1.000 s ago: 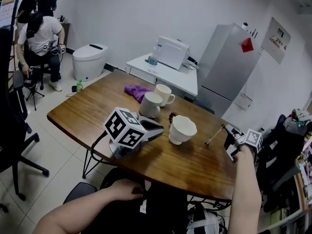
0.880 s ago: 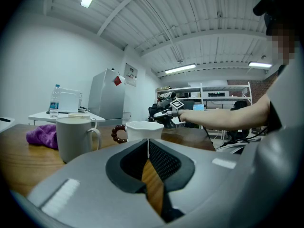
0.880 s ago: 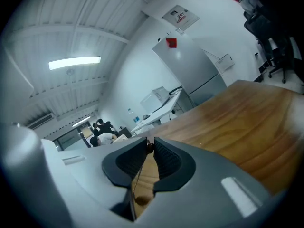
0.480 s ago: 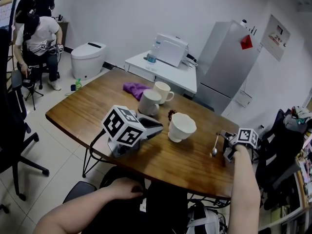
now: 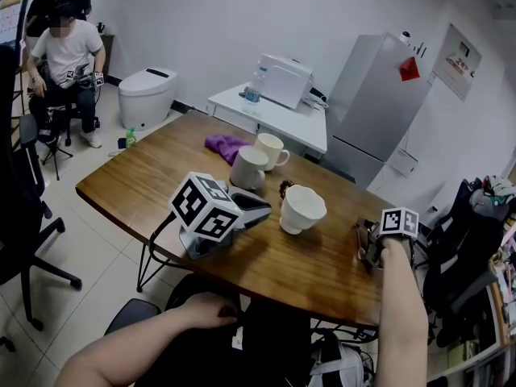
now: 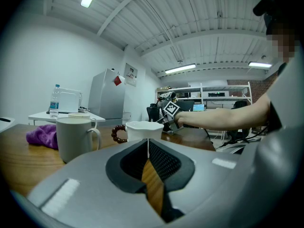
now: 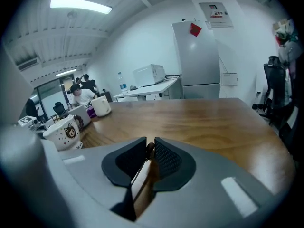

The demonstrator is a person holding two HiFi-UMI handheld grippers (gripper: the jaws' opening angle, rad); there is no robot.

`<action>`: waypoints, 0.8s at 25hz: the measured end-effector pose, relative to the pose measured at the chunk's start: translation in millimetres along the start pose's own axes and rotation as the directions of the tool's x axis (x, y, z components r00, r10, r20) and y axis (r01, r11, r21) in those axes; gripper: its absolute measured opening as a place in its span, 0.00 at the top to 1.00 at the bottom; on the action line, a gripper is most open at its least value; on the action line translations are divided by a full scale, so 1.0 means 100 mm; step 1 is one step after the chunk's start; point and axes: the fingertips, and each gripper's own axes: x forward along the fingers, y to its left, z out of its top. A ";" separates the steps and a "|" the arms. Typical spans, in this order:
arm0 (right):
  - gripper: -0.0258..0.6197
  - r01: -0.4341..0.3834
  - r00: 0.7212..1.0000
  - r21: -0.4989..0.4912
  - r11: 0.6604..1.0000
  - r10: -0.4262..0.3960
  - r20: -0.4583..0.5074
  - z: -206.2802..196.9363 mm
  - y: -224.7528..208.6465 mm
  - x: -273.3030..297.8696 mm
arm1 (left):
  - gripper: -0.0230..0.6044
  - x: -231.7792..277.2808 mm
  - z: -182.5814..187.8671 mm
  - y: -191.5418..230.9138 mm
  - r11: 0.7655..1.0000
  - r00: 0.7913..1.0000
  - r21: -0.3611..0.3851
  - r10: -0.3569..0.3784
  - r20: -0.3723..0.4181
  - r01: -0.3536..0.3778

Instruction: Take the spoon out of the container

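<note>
Table: brown wooden tabletop [image 5: 129, 176]; everything below sits on it.
Left gripper: grey 2-jaw left gripper [image 6: 147, 148] lies on the wood with no hand on it. Its jaws are together with nothing between them, and it points toward the cup.
Container: white ceramic cup with a wavy rim [image 5: 303, 210], mid-table, with no spoon showing in it.
Spoon: slim metal spoon with a brown knob on its handle end [image 7: 141, 170]. It is out of the cup, well to its right near the table edge, with its handle between the right jaws.
Right gripper: grey 2-jaw right gripper [image 7: 150, 151], held low over the wood, jaws closing on that handle.
Handling: I'd judge the spoon light, stiff and slick; so thin and smooth a handle could swivel or slip between the pads.
Hold: best taken mid-handle, squarely across the pads, not by the knob.
</note>
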 end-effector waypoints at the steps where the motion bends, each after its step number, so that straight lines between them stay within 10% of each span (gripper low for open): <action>1: 0.87 0.008 1.000 -0.020 1.000 -0.008 -0.009 0.00 0.01 0.01 | 0.94 0.00 0.00 0.00 1.000 1.000 0.000 0.000 0.000 0.000; 20: 0.87 0.008 0.997 -0.152 0.988 0.003 0.076 0.28 0.27 -0.15 | 0.94 0.00 0.00 -0.01 1.000 1.000 -0.002 0.000 0.000 0.000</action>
